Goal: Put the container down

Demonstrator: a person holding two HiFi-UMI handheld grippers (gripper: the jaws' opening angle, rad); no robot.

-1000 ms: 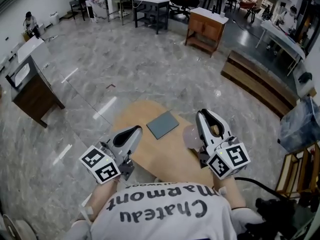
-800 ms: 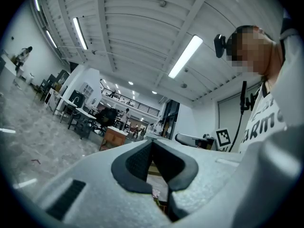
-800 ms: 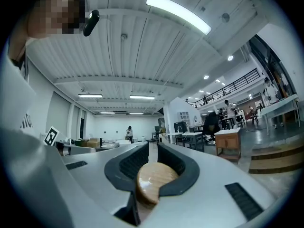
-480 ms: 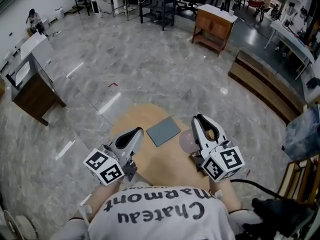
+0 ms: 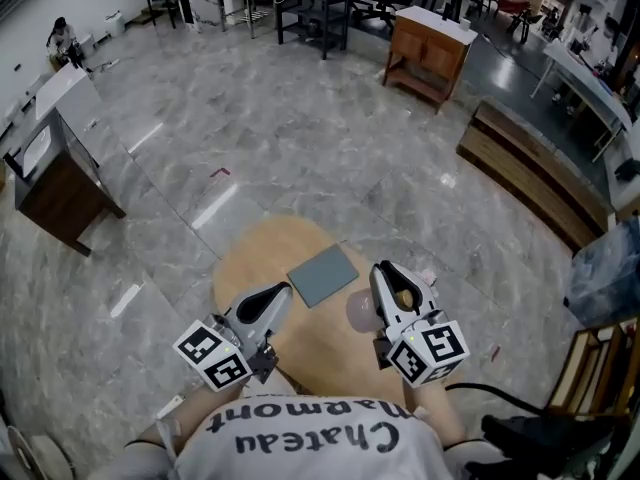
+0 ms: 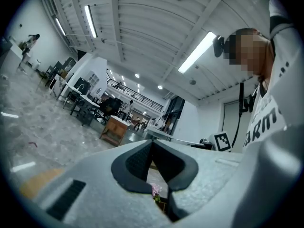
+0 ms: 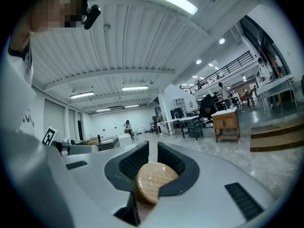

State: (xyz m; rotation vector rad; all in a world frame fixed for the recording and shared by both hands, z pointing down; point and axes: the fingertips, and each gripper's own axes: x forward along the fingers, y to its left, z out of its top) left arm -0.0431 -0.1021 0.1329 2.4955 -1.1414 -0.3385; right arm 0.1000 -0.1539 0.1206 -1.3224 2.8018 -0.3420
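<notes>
Right gripper (image 5: 398,286) is clamped on the container's (image 5: 360,311) wooden lid (image 7: 151,180) over the table's (image 5: 250,260) right side; setting down and releasing apparently remain.

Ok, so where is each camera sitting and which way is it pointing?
Head view: on the person's head, looking steeply down at the round table; shows the shirt, left tool and right tool.
Left gripper view: rides the left tool, tilted up toward hall and ceiling; shirt at right.
Right gripper view: rides the right tool, facing the hall, wooden lid between its jaws; shirt at left.
Shared: all three catch the wooden cabinet.
</notes>
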